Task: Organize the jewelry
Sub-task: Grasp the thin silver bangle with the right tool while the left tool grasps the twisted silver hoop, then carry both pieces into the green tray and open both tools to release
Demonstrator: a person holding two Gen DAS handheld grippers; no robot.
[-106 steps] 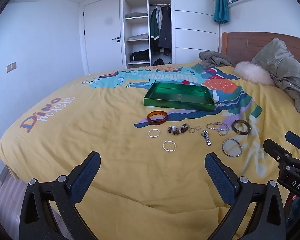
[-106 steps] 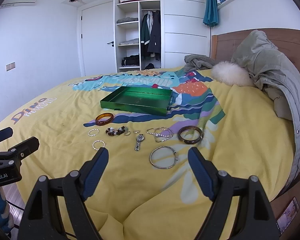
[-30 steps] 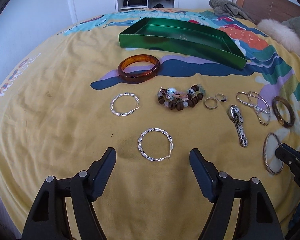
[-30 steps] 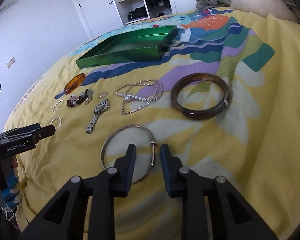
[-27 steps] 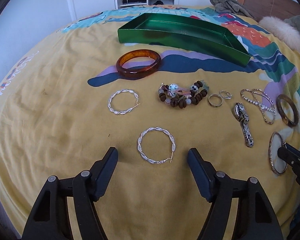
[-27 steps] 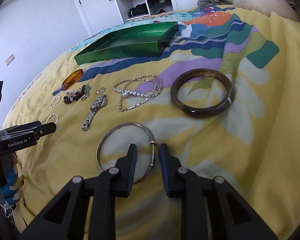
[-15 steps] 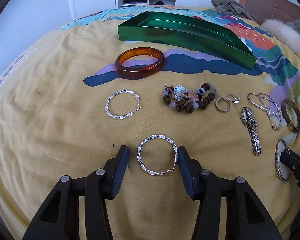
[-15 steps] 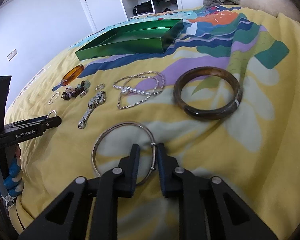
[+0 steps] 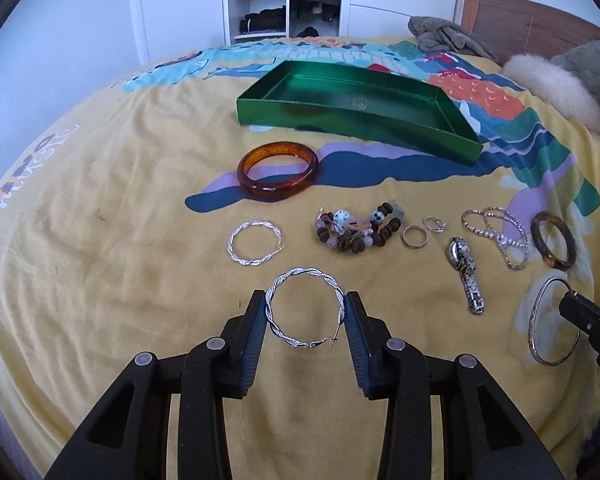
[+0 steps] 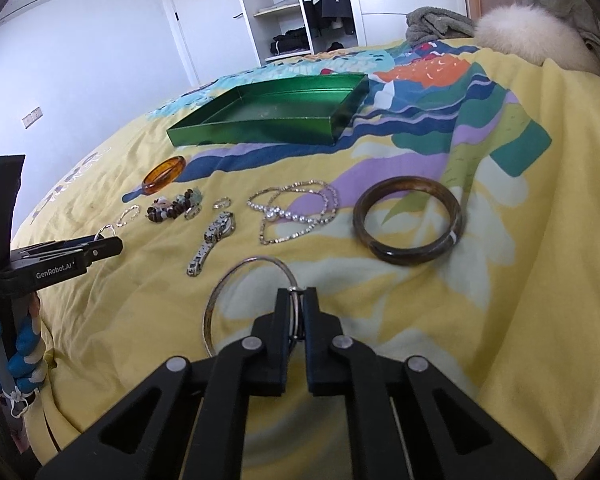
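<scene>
Left tool (image 9: 305, 310): jaws just closing, pads clamping twisted silver hoop (image 9: 305, 312).
Right tool (image 10: 296, 304): nearly shut, gripping thin silver bangle (image 10: 252, 280).
Surface: yellow bedspread (image 9: 120, 280); green tray (image 9: 356, 114) beyond the jewelry.

My left gripper (image 9: 305, 314) is black with ribbed pads and silver screws; at nine o'clock its side reads "GenRobot.AI", blue cord below.
</scene>
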